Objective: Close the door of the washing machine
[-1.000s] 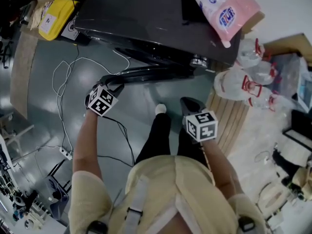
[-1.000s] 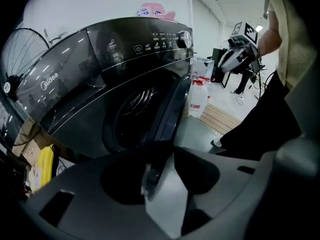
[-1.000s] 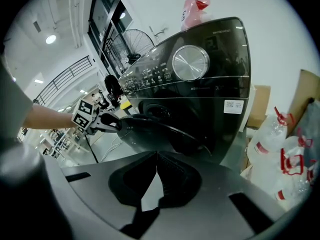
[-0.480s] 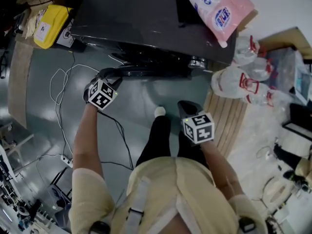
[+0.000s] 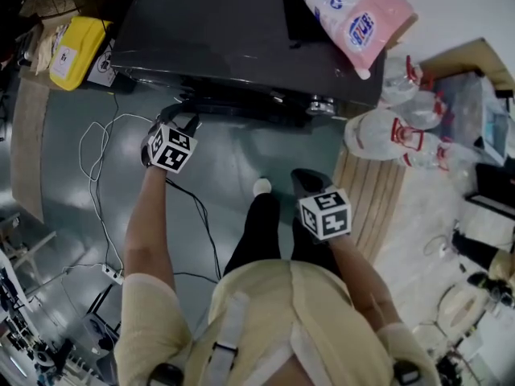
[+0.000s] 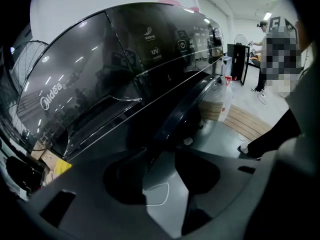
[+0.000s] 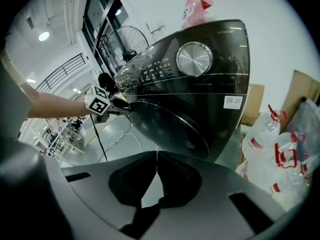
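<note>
Door (image 5: 241,104) swung in since a second ago: it stood out from the front at an angle, now it lies almost flush against the washing machine (image 5: 225,30). It is hinged at its right end, by the silver dial (image 7: 194,59). Left claw (image 5: 183,117) went with it, across the floor toward the machine, and is now at the door's free left edge. Right claw (image 5: 304,177) has not shifted.

Left claw: jaws spread, pinching nothing. In the left gripper view the door's dark rim runs up and away just ahead of the tips, close to the left jaw; cannot tell if it touches. In the right gripper view the left claw sits against the door's outer edge.

Right claw: jaws pressed together, tips meeting, nothing between them. It hangs low by the person's leg, well apart from the door, pointing down at the floor.

Other stuff:
- pink detergent bag (image 5: 354,14) on top of the machine, right side
- clear water bottles (image 5: 394,135) right of the machine, by a wooden pallet (image 5: 378,207)
- yellow bag (image 5: 76,39) left of the machine
- white cable (image 5: 100,135) looped on the grey floor
</note>
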